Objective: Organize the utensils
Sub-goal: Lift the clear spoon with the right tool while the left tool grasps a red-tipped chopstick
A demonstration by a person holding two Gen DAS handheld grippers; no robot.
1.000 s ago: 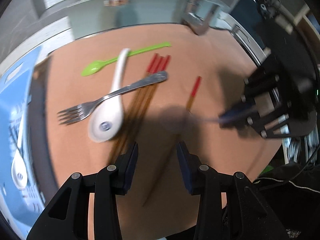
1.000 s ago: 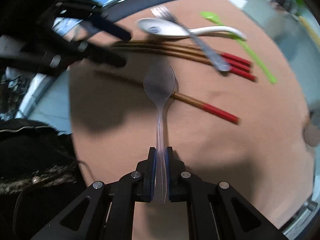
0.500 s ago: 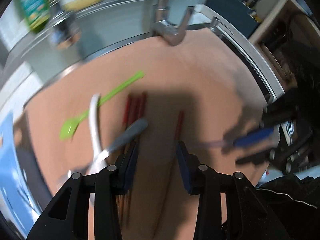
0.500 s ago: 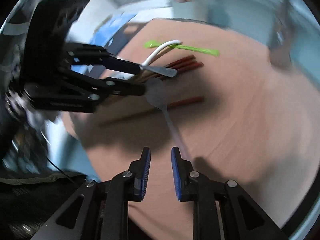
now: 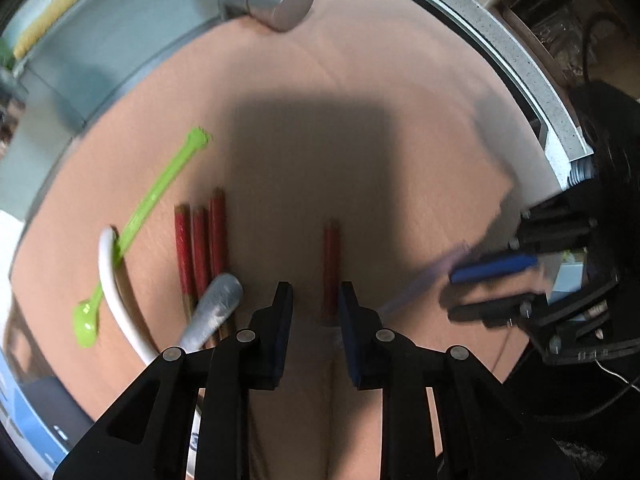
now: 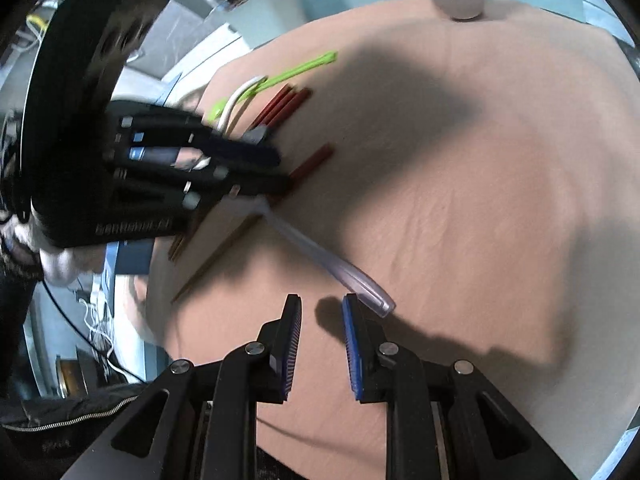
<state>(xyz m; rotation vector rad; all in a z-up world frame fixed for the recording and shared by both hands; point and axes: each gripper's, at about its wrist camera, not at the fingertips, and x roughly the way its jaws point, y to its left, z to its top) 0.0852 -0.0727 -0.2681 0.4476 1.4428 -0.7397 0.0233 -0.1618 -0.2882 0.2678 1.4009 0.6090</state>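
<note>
Right gripper (image 6: 320, 322): jaws apart, nothing between them, hovering over the near part of the mat (image 6: 460, 200). The end of the clear spoon (image 6: 320, 256) handle lies just beyond the right finger, outside the gap. The spoon runs from there toward the left side of the mat, its bowl under the left gripper; whether the bowl touches that gripper cannot be told, the area being blurred.

Left gripper (image 5: 314, 304): jaws apart and empty. In the left wrist view its fingers (image 5: 282, 320) straddle the lone chopstick (image 5: 330, 268), red tip pointing to the far edge, without closing on it. The shaft passes under the gripper toward the near edge.

Left of that, near the mat's left side, three chopsticks (image 5: 198, 248) lie side by side, red tips touching or almost so. The fork (image 5: 214, 308) handle lies across them; its tines are hidden behind the gripper body.

Further left, the white spoon (image 5: 116, 300) handle arches over the green spoon (image 5: 152, 204), crossing it near its bowl. The green spoon runs diagonally, bowl near the left edge, handle end toward the mat's centre.

At the far edge a metal faucet (image 5: 276, 0) overhangs the mat. A blue tray (image 5: 16, 412) shows at the lower left corner of the left wrist view, off the mat.
</note>
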